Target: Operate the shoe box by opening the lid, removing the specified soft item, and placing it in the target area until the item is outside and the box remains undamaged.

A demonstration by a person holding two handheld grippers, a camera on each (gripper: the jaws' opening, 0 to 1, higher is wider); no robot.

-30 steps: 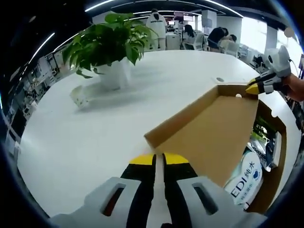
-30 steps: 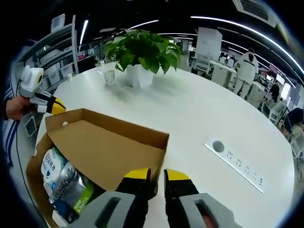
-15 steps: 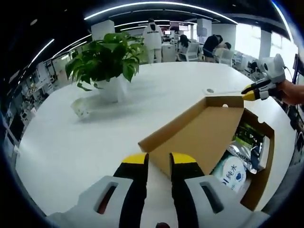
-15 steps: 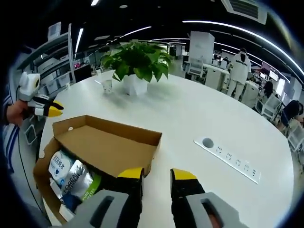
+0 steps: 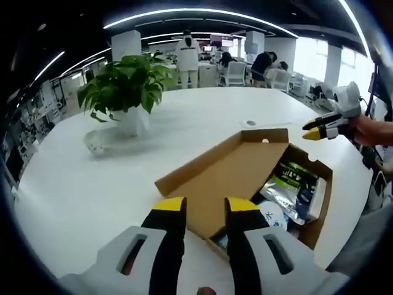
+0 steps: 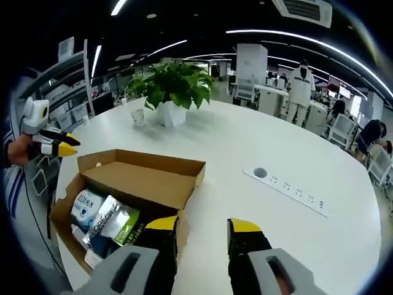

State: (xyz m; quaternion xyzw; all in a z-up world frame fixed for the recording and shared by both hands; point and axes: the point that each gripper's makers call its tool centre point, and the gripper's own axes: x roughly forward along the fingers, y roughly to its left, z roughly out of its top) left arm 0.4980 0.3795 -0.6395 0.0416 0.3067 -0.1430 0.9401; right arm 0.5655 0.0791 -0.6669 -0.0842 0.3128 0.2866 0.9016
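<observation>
The brown cardboard shoe box (image 5: 324, 200) (image 6: 64, 215) stands open on the white table. Its lid (image 5: 224, 178) (image 6: 147, 178) is folded back, hinged along one long side. Inside lie soft packs: a green and white pouch (image 5: 293, 183) (image 6: 120, 224) and a white and blue pack (image 5: 274, 215) (image 6: 86, 204). My left gripper (image 5: 205, 209) is open just short of the lid's near edge, holding nothing; in the right gripper view it (image 6: 58, 144) hovers beyond the box's far corner. My right gripper (image 6: 202, 228) is open beside the box, holding nothing; in the left gripper view it (image 5: 316, 130) hangs above the far corner.
A potted green plant (image 5: 123, 92) (image 6: 172, 89) and a small white cup (image 5: 94, 142) (image 6: 137, 117) stand further back. A socket strip (image 6: 288, 193) and a round grommet (image 6: 260, 174) are set into the table top. People and chairs fill the office behind.
Both grippers have opened from shut on the lid's edge and drawn back from it. The lid has dropped lower and lies folded back, showing more of the packs.
</observation>
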